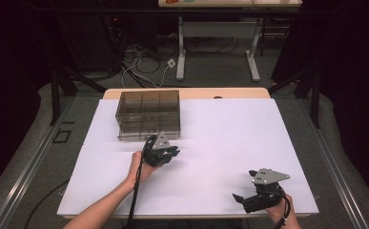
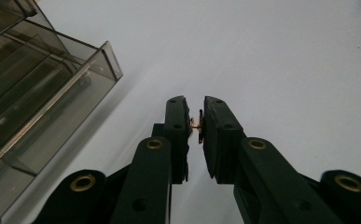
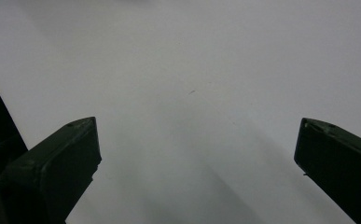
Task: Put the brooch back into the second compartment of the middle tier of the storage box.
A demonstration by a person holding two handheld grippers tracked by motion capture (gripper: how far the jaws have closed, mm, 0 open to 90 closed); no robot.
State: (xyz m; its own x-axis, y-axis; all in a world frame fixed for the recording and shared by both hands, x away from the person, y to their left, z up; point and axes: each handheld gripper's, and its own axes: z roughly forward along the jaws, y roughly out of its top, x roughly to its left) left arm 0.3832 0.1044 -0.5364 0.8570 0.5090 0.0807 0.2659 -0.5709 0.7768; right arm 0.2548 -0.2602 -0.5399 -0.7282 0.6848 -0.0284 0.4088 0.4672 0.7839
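On the worktop (image 1: 220,129) stands one smoky drawer box (image 1: 148,113); left claw (image 2: 196,122) pinches one tiny orange-red bit (image 2: 197,125), right claw (image 3: 197,140) gapes empty.

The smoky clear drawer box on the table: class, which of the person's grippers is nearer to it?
Left. The left gripper sits just in front of the drawer box, jaws nearly shut on a tiny reddish object. The right gripper rests open at the table's near right edge.

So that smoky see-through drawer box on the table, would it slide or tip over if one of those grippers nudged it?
The drawer box looks like thin hard plastic, so it is probably stiff and light. It sits low and wide on the smooth white table, so a nudge would more likely slide it than tip it. The drawers seem loose-fitting and might rattle or creep open.
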